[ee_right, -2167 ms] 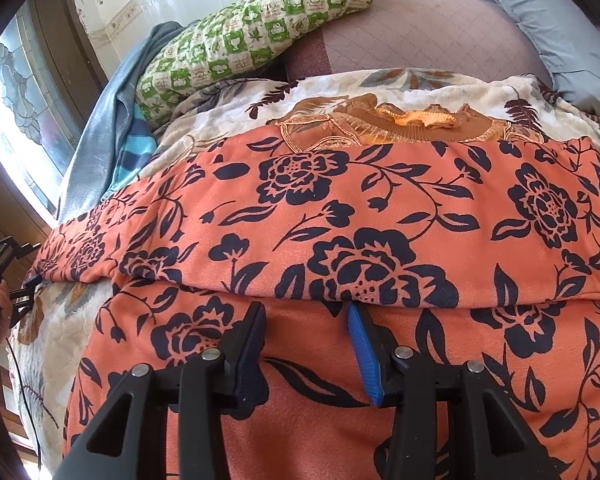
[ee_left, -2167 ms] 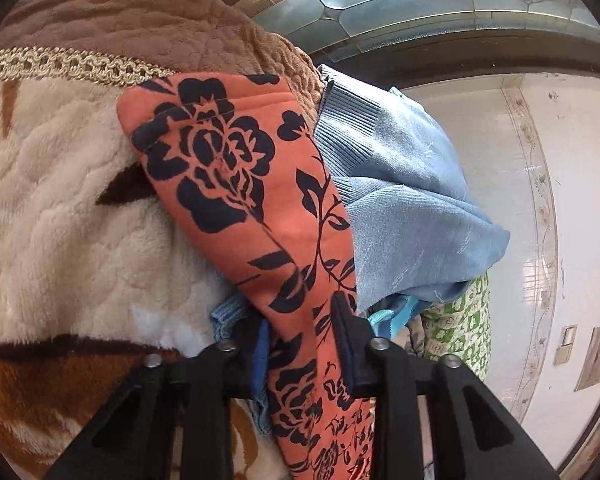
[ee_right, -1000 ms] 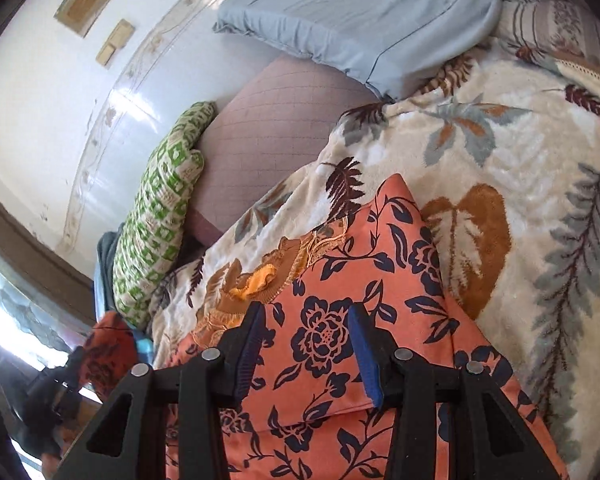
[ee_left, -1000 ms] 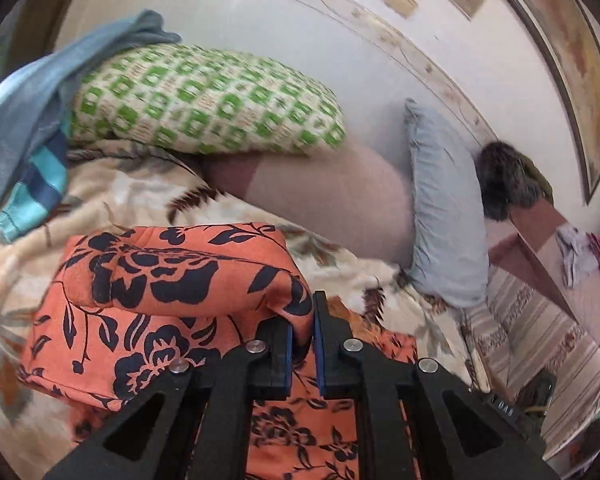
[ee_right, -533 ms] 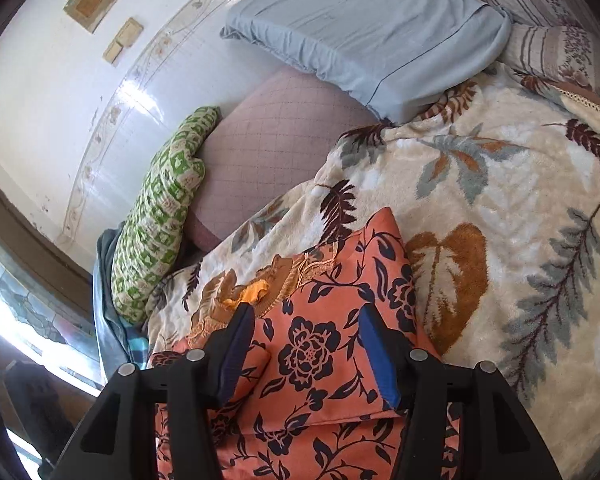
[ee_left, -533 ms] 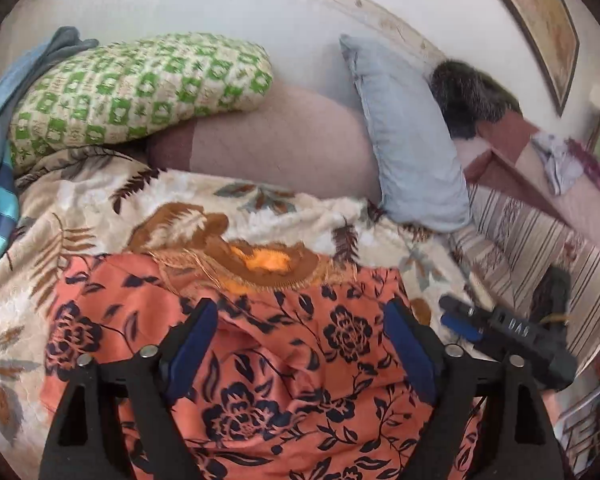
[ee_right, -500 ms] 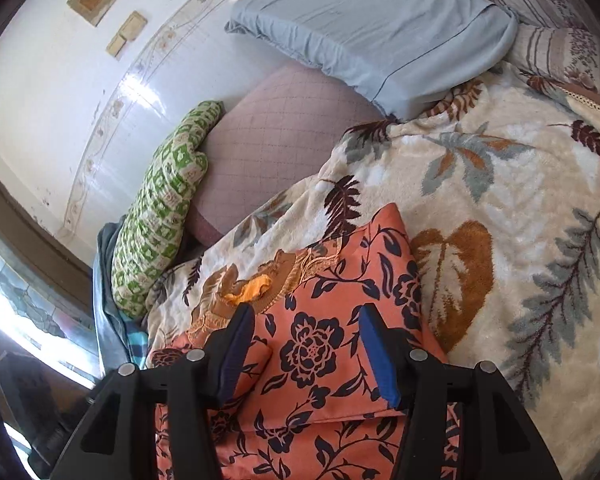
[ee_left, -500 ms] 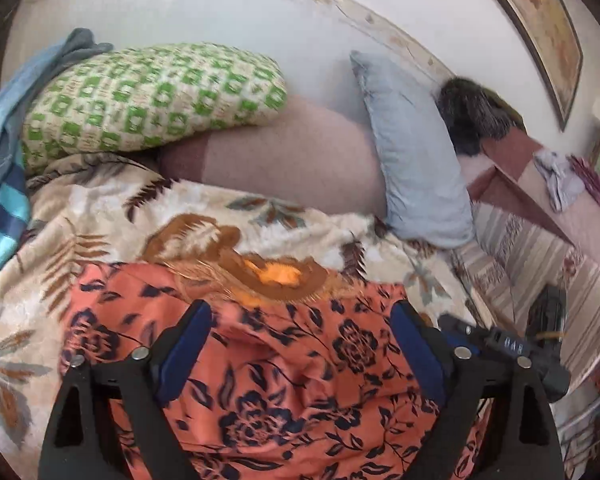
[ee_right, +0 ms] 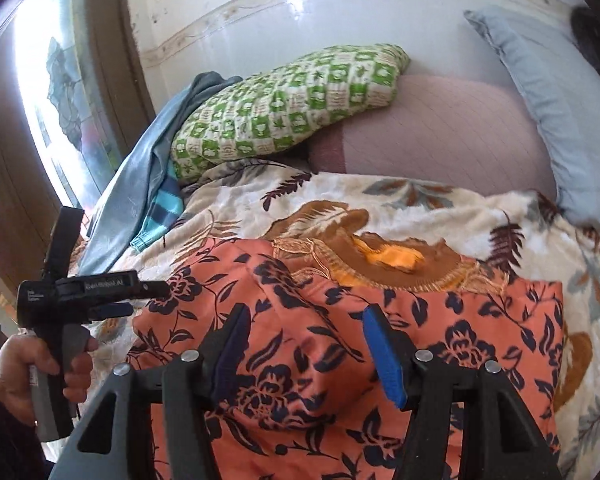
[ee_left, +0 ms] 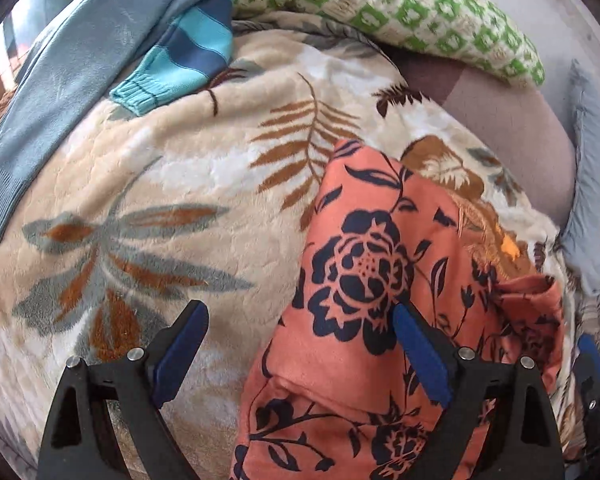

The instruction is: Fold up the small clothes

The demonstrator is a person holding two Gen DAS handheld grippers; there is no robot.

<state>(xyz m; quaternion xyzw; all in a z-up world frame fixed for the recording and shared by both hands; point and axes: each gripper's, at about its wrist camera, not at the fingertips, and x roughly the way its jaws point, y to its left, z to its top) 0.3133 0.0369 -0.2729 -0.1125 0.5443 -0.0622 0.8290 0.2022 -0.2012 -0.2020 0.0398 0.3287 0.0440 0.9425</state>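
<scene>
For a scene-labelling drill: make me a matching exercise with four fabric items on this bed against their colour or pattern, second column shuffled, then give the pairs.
Column 1:
1. garment being folded
2. pillow by the wall
3. sleeve with ribbed cuff
4. blanket

Column 2:
A. turquoise and navy stripes
B. cream with brown and grey leaves
C. orange with navy flowers
D. green and white checks

Pairs: 1-C, 2-D, 3-A, 4-B
</scene>
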